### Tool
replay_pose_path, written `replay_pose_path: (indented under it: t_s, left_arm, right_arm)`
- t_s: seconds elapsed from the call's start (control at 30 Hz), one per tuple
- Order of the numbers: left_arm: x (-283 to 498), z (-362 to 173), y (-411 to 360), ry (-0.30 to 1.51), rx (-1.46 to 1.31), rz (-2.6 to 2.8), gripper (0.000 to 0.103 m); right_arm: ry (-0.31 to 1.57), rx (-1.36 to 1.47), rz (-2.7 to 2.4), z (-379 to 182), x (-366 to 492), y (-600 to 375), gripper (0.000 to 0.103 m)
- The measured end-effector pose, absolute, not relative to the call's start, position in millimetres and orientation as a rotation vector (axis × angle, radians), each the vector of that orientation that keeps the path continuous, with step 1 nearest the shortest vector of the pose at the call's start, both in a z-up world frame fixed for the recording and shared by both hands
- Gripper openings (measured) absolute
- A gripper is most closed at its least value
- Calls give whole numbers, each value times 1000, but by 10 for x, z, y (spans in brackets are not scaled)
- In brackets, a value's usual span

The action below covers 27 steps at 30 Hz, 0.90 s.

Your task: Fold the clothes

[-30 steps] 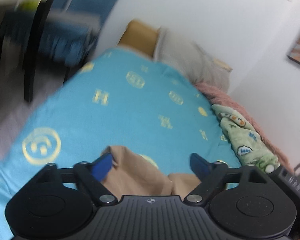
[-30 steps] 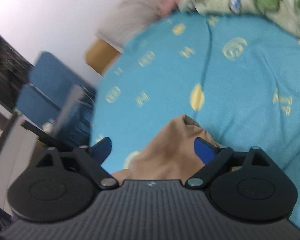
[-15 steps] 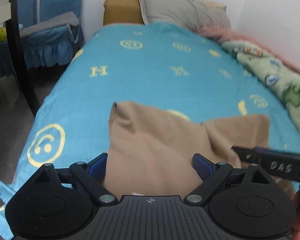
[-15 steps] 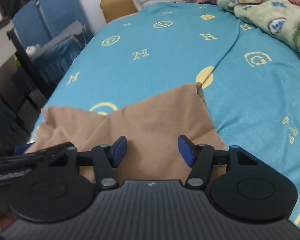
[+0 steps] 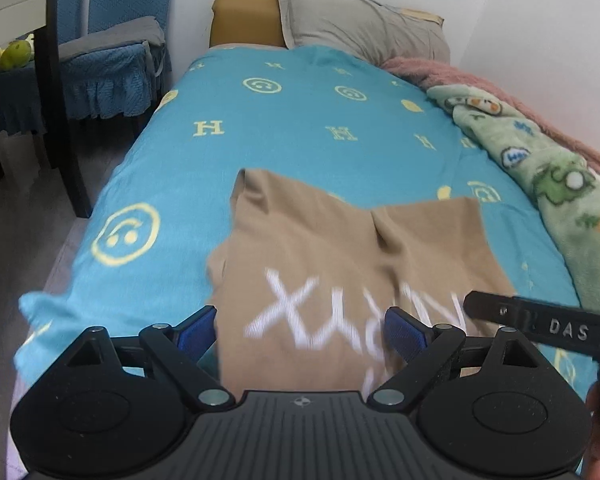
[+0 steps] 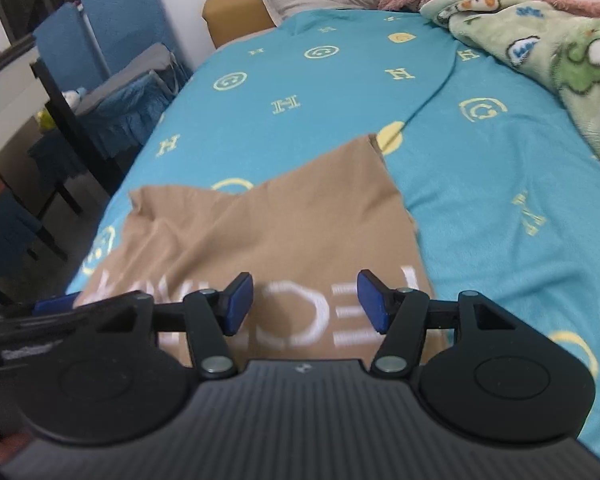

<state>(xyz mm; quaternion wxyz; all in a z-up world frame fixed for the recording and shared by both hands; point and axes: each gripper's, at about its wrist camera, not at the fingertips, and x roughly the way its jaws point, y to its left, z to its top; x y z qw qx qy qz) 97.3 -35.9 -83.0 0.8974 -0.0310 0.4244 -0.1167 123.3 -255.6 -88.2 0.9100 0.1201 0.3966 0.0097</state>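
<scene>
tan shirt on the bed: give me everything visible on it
The tan shirt is soft knit-looking fabric with large white block lettering, blurred, across its near part. It lies spread on the teal bedspread, near the foot, mostly flat with a central crease and a lifted fold at one far corner. Both sleeves point away. Its near edge is hidden behind the tools; no pad visibly presses it.

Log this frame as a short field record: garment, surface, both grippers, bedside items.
garment: tan T-shirt with white lettering, spread on the bed, one far corner folded over
surface: teal bedspread with yellow smileys and letters
left gripper: open above the shirt's near part, gripping nothing
right gripper: open, narrower gap, over the lettering, gripping nothing
far end: grey pillow
wall side: green cartoon blanket, pink blanket
beside bed: blue chair
</scene>
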Motion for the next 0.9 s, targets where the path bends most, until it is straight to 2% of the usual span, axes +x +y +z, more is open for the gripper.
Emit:
replay_pose_path:
  t_s: [0.27,0.47,0.67,0.73,0.83,0.9]
  left_arm:
    - [802,-870,-262,964,-121,-219,92]
    - [487,-786,-25,1006,-366,-333,93]
    - [751,-1220,83,1146,-643,-300,93]
    - [826,-1290,131,1110,-735,-299,101]
    - [884,-1335,189,1064,-821,-284,101]
    - [881,-1336,232,1034,-864,-281,98]
  right_arm:
    - [850,230,14,-991,1179,-2503,60]
    - [860,254,6,-1014,1172,-2515,60]
    - [860,232,0,-1018,1168,-2478,60]
    - [859,241,1,-1019,1168,-2489,60]
    - [860,257,1,-1025,1172,-2513,60]
    - [861,263,0,-1029,1176,-2518,60]
